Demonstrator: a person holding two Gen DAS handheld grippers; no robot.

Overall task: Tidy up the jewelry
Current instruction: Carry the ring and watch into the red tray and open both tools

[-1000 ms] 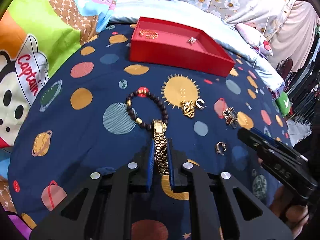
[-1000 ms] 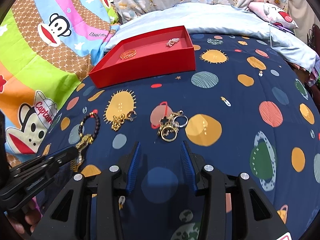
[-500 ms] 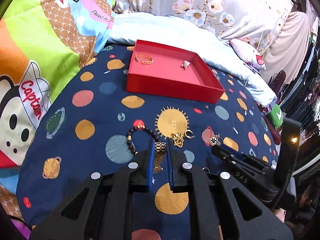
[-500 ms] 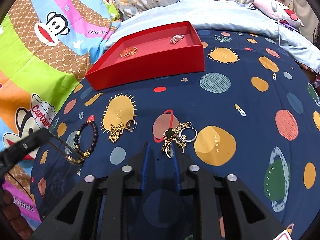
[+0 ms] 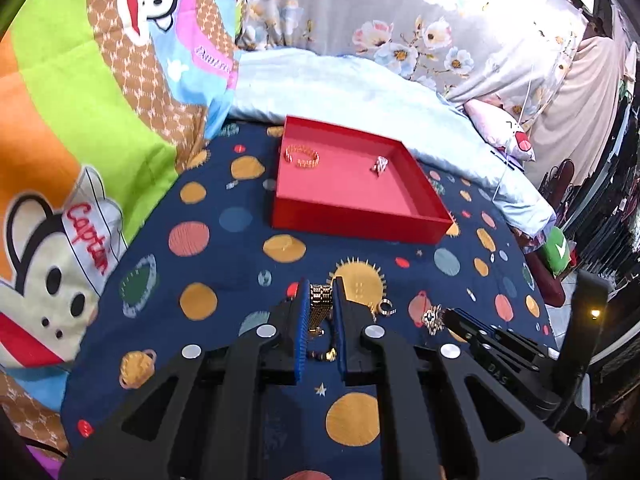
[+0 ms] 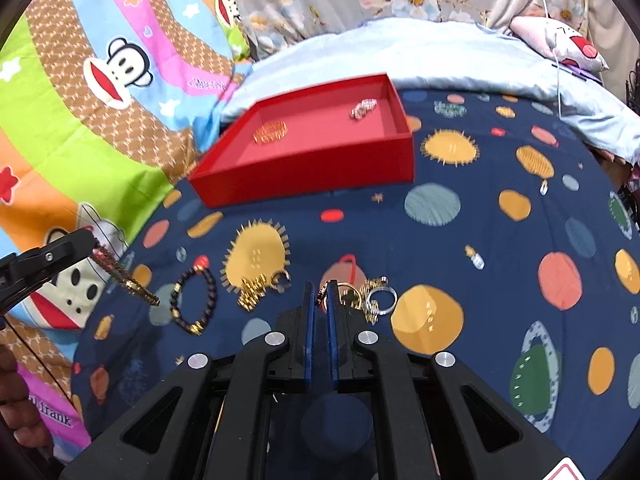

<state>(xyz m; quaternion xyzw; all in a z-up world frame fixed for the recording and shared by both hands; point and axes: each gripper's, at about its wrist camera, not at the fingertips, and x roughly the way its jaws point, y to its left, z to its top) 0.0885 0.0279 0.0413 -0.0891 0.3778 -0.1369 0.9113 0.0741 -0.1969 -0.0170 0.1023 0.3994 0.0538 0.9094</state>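
My left gripper (image 5: 321,296) is shut on a gold link bracelet (image 5: 320,308) and holds it above the planet-print blanket; in the right wrist view the bracelet (image 6: 124,278) hangs from it at the left. My right gripper (image 6: 320,296) is shut on a gold clover charm piece (image 6: 323,294) from a tangle of gold and silver rings (image 6: 374,298); the piece (image 5: 434,317) also shows in the left wrist view. A red tray (image 5: 352,216) farther back holds a gold bracelet (image 5: 302,157) and a silver piece (image 5: 379,165).
A dark bead bracelet (image 6: 194,300), a gold chain piece (image 6: 252,294) and a small ring (image 6: 280,278) lie on the blanket (image 6: 480,240). A cartoon monkey cover (image 6: 80,120) rises at the left, a pale blue quilt (image 6: 440,56) behind the tray (image 6: 312,176).
My left gripper lifted the gold link bracelet off the blanket, away from the bead bracelet. My right gripper moved forward and closed on the clover piece in the ring tangle.
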